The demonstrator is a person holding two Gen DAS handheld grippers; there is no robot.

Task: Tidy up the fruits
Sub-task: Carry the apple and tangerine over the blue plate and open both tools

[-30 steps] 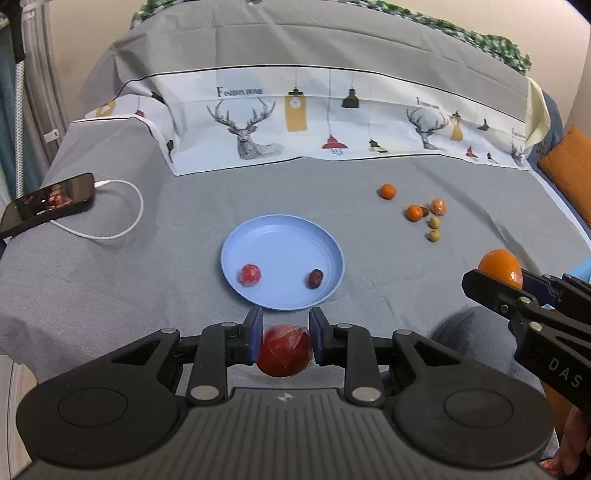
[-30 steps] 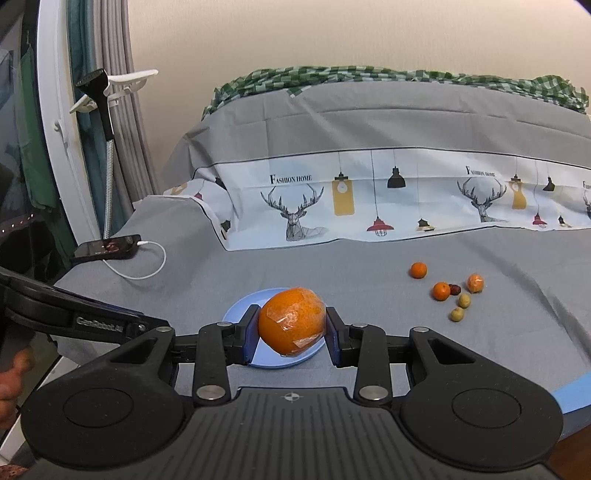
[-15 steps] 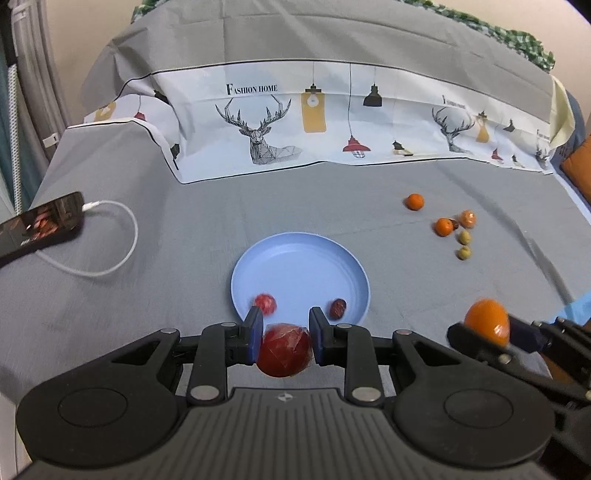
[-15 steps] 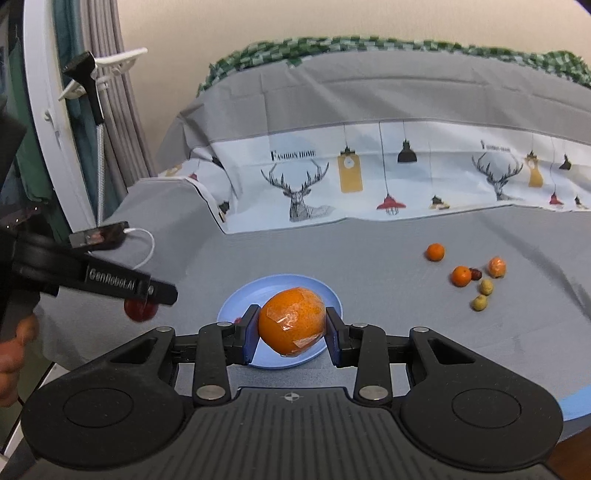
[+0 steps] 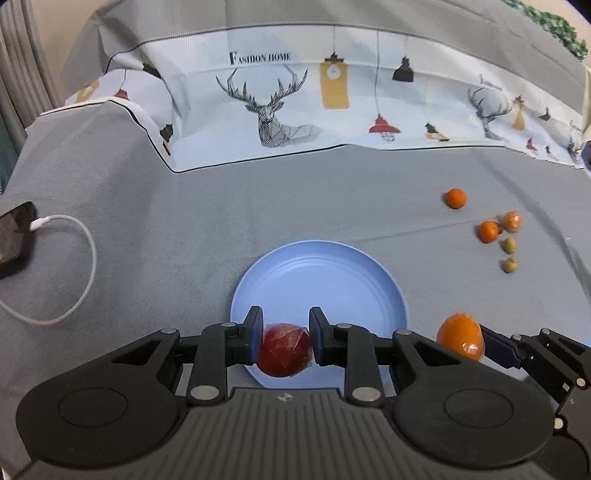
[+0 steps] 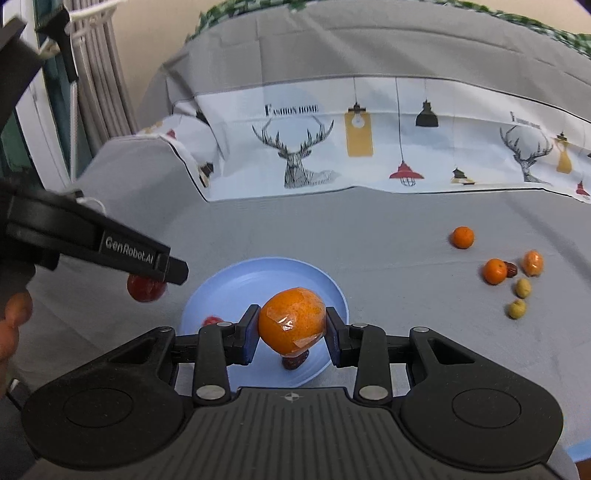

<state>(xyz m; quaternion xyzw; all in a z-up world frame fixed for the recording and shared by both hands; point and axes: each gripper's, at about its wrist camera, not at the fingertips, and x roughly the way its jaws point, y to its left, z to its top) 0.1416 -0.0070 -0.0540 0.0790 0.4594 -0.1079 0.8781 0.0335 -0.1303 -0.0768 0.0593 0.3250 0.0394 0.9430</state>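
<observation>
Grey bed sheet [image 5: 295, 206], blue plate [image 5: 321, 273] at centre. Left tool [image 5: 285, 338] clamps a wrapped red fruit [image 5: 284, 349] over the plate's near rim. Right tool [image 6: 291, 332] grips a wrapped orange [image 6: 291, 325] above the plate.

A bed [image 5: 258, 206] is covered by a grey sheet [image 6: 369, 229], across which a pale printed band [image 5: 332, 110] of stags and hanging lamps is laid. A beige wall [image 6: 147, 29] and grey pleated curtains [image 6: 99, 74] are seen behind, with green checked fabric [image 6: 258, 5] along the top.
</observation>
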